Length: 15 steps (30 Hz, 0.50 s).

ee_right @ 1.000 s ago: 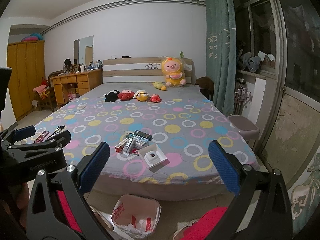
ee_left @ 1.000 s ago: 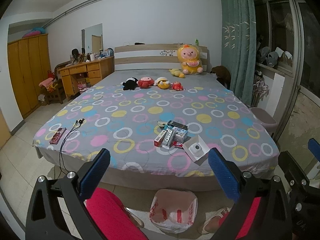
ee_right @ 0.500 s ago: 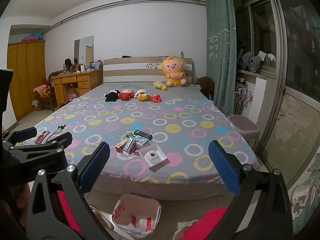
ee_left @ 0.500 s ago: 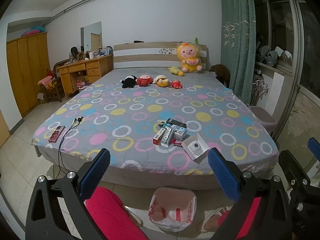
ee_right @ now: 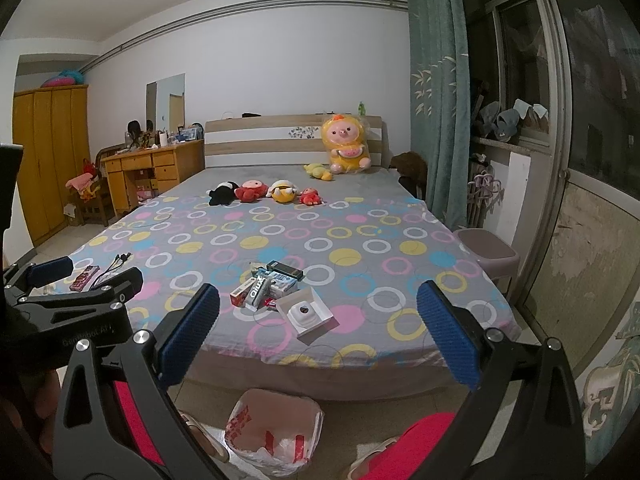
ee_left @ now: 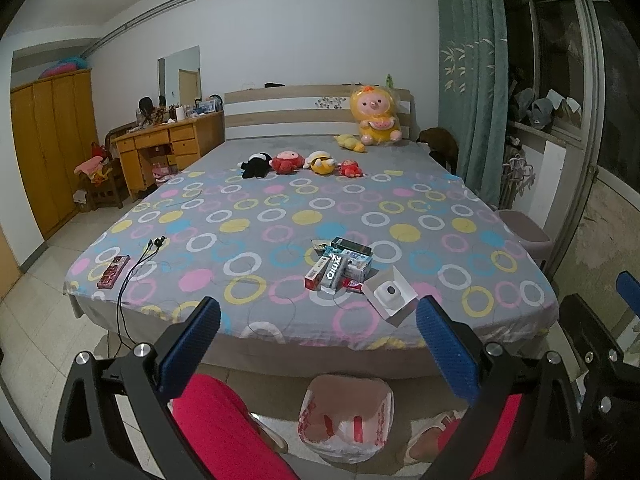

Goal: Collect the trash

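Boxes (ee_left: 340, 268) of trash sit clustered near the foot edge of a bed (ee_left: 248, 216) covered in a grey sheet with coloured rings, an open white carton (ee_left: 390, 294) just beside them at the right of the pile. On the floor below that edge, a bin lined with a red-and-white plastic bag (ee_left: 346, 416) stands open, between the red-trousered legs of a person standing at the foot of the bed. Much of the mattress around the pile is bare sheet; a red flat pack (ee_left: 114, 272) and a black cable (ee_left: 136, 264) lie well apart near the left corner, the cable trailing over the edge. Four small plush toys (ee_left: 300, 164) line the far half, and a large yellow plush (ee_left: 374, 116) leans on the headboard. A wooden desk (ee_left: 168, 148) and wardrobe (ee_left: 52, 152) stand across a strip of tiled floor on the left; a lilac stool (ee_right: 486, 254) and green curtain (ee_right: 438, 92) close in the right side.

The left gripper (ee_left: 318, 354) hovers short of the bed's foot, its blue fingers (ee_left: 188, 348) spread wide and holding nothing. The right gripper (ee_right: 318, 342) hangs beside it, fingers (ee_right: 448, 336) equally wide apart and touching nothing, the trash pile framed between them.
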Each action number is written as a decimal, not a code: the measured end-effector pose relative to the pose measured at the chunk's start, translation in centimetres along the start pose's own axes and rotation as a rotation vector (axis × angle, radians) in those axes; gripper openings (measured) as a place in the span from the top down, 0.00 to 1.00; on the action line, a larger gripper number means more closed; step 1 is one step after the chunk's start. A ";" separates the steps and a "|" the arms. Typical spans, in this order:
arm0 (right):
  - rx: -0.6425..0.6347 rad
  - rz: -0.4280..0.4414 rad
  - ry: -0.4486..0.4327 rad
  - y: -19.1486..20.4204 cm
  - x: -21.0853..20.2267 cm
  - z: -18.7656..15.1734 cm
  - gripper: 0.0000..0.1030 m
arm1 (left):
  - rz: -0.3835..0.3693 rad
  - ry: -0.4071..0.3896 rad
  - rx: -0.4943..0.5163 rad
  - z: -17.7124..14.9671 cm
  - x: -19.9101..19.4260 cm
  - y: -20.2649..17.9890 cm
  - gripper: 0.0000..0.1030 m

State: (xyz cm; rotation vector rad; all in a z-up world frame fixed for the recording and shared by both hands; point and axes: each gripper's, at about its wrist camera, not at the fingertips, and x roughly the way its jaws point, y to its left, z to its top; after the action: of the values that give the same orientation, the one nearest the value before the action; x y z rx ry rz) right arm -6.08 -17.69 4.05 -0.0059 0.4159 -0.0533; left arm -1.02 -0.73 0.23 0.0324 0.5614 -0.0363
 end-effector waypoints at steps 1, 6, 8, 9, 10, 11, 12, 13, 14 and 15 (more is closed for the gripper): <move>0.001 0.001 0.000 0.0 0.1 0.0 0.06 | -0.002 0.002 -0.002 0.0 0.0 -0.1 0.07; 0.000 -0.001 0.000 0.0 0.0 0.0 0.06 | 0.000 0.001 -0.001 -0.1 0.0 -0.2 0.07; 0.002 0.000 -0.001 0.0 0.0 -0.1 0.06 | 0.000 0.002 0.001 -0.1 0.0 -0.2 0.07; 0.003 0.001 0.000 0.0 0.0 -0.1 0.06 | 0.000 0.002 0.001 -0.1 0.0 -0.2 0.07; 0.001 0.000 0.000 0.0 0.0 -0.1 0.06 | 0.000 0.002 0.000 -0.2 0.0 -0.2 0.07; 0.001 0.000 0.000 0.0 0.0 -0.1 0.06 | 0.000 0.002 0.000 -0.1 0.1 -0.2 0.07; 0.001 0.000 -0.001 0.0 0.0 -0.1 0.06 | -0.002 0.003 0.000 -0.2 0.0 -0.2 0.07; 0.002 0.000 -0.001 0.0 0.0 -0.1 0.06 | 0.000 0.003 0.002 0.0 0.1 -0.2 0.07; 0.002 0.000 -0.001 -0.1 0.0 -0.1 0.06 | 0.000 0.003 0.001 0.0 0.1 -0.2 0.07; 0.003 0.000 0.000 -0.1 0.0 -0.1 0.06 | 0.000 0.002 0.001 -0.1 0.1 -0.2 0.07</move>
State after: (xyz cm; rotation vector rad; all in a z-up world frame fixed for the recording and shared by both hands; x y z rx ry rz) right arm -6.15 -17.75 3.98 -0.0026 0.4157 -0.0539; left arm -1.01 -0.91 0.15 0.0334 0.5636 -0.0366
